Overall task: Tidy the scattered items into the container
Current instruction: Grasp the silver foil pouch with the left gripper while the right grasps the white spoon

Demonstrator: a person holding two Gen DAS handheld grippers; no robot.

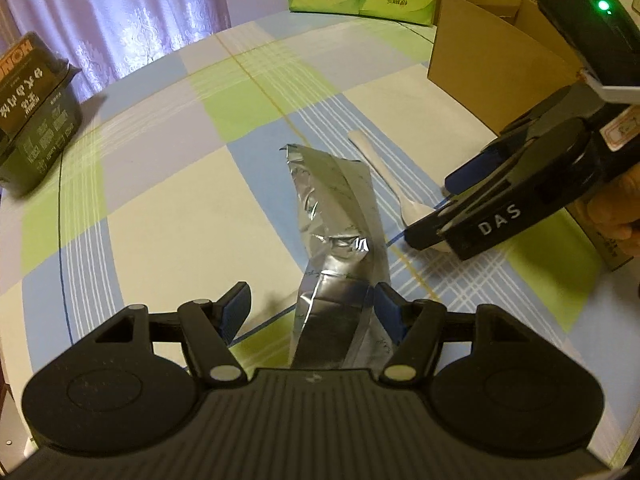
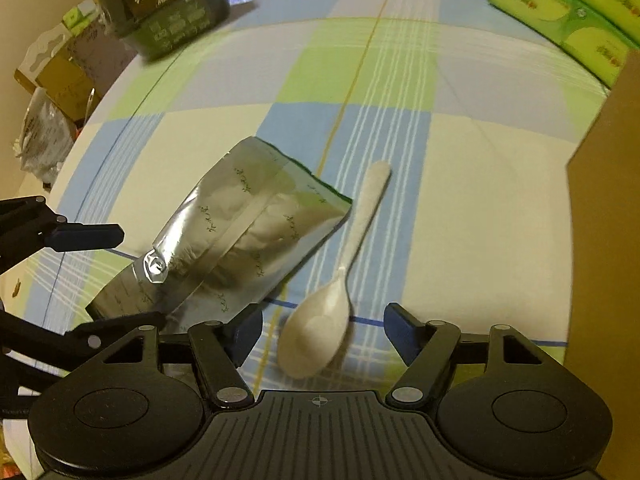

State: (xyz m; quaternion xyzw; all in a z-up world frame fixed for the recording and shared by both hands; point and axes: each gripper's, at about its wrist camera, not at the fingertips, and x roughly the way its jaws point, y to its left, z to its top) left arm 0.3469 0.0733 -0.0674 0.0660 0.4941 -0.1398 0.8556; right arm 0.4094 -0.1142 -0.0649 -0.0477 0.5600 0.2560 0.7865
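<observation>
Checked tablecloth (image 1: 168, 200) covers the table. Left gripper (image 1: 310, 312) stands apart around a silver pouch (image 1: 336, 240), one pad touching its edge. Right gripper (image 2: 322, 332) stands apart around a white spoon's (image 2: 320, 332) bowl. Cardboard box (image 1: 480, 56) sits near.

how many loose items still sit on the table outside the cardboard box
3: silver pouch between the left claw fingers, white spoon before the right claw, dark tub at the far edge. Box contents hidden.

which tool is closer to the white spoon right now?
Right. The right tool is open with the spoon bowl between its fingers. The left tool is open around the foil pouch beside it.
</observation>
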